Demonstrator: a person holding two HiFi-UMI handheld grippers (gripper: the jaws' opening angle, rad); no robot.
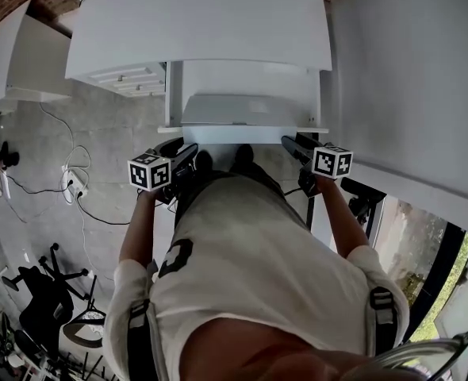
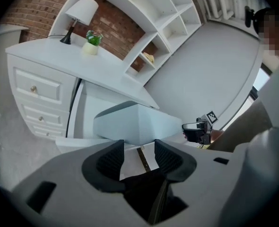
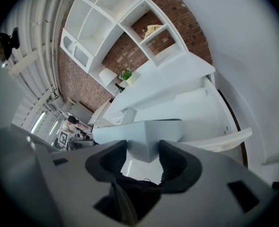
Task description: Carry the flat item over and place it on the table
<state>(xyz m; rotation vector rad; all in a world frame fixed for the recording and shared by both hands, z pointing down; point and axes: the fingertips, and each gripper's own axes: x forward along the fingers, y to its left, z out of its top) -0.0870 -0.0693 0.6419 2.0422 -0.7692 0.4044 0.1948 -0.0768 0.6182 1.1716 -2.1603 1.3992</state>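
Left gripper (image 2: 139, 148): fingers (image 2: 108, 161) about half open, gripping nothing, with the near-left corner of the flat white box (image 1: 238, 109) just past the tips. Box lies on pull-out shelf (image 1: 242, 136) under white desk (image 1: 194, 30). Right gripper (image 3: 143, 151): also half open, box's near-right corner at the tips, pads not pressing.

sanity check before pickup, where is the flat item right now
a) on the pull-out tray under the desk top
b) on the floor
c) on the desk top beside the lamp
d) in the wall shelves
a: the flat item lies on the pull-out tray, which sticks out from below the desk top.
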